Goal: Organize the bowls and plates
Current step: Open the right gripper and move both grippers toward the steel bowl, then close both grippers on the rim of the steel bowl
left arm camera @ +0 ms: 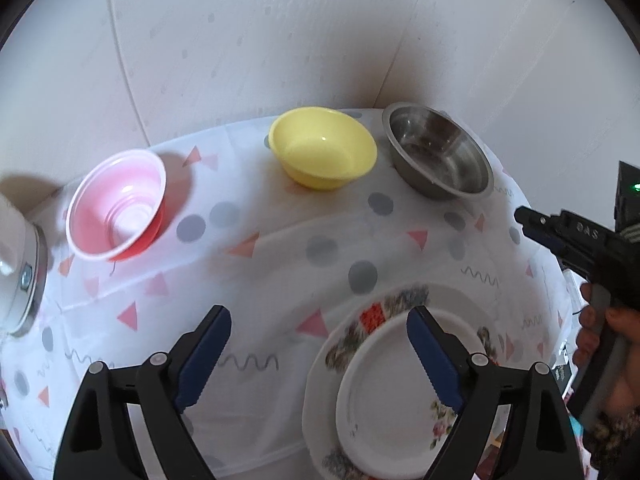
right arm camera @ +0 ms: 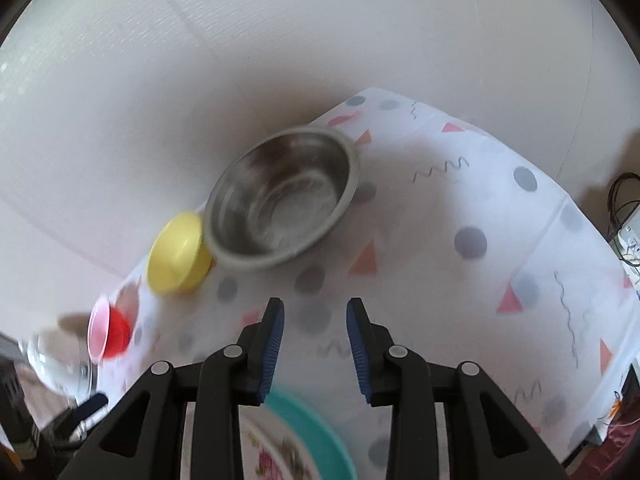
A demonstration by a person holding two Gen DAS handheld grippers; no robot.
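Right now your left gripper [left arm camera: 320,356] is spread wide and empty, low in the frame beside the stacked plates [left arm camera: 384,396]. Your right gripper [right arm camera: 315,354], partly parted and holding nothing, aims at the steel bowl [right arm camera: 280,208] mid-frame, probably first for nesting. Yellow bowl [left arm camera: 323,147] and red bowl [left arm camera: 118,204] line the far edge.

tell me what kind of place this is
Probably a home dining table against a wall: a patterned tablecloth, mixed bowls such as the steel bowl, and stacked plates.
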